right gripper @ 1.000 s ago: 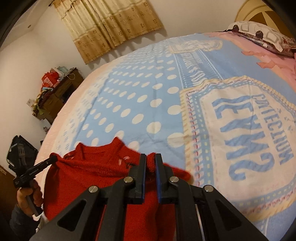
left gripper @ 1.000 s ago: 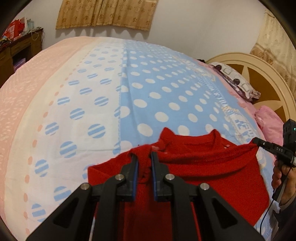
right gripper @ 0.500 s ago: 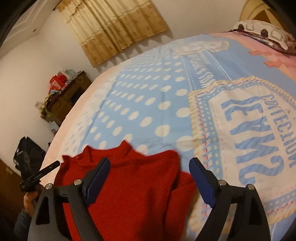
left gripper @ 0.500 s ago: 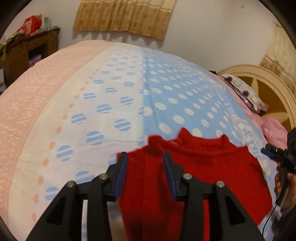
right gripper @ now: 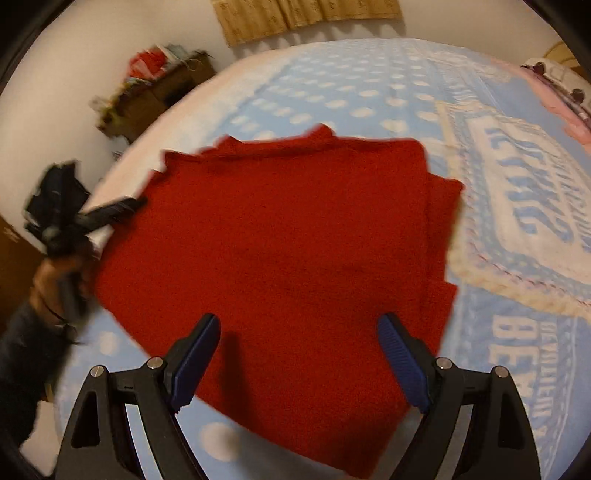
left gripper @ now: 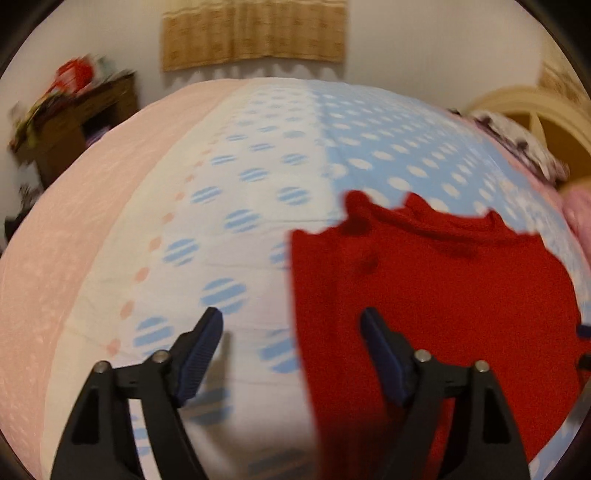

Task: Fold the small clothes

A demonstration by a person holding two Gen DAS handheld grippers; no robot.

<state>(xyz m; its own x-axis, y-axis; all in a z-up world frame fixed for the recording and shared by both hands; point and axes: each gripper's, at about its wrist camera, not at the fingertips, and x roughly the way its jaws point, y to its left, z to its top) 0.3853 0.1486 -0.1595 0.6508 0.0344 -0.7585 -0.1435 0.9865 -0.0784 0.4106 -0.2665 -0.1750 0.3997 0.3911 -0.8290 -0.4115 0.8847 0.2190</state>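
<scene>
A small red knit garment (right gripper: 288,258) lies folded flat on the bedspread, its collar edge at the far side. It also shows in the left wrist view (left gripper: 436,295), right of centre. My left gripper (left gripper: 291,343) is open and empty, above the garment's left edge. My right gripper (right gripper: 299,354) is open and empty, above the garment's near part. The left gripper also shows in the right wrist view (right gripper: 103,214) at the garment's left corner, blurred.
The bed has a blue, white and pink dotted bedspread (left gripper: 229,192) with a lettered panel (right gripper: 524,206). A cluttered wooden cabinet (left gripper: 74,122) stands at the far left. Pillows and a headboard (left gripper: 535,122) are at the right. A curtain (left gripper: 255,33) hangs on the far wall.
Both grippers were shut on the garment's top edge one second ago. They opened, let it drop onto the bed, and pulled back. The left gripper swung left.
</scene>
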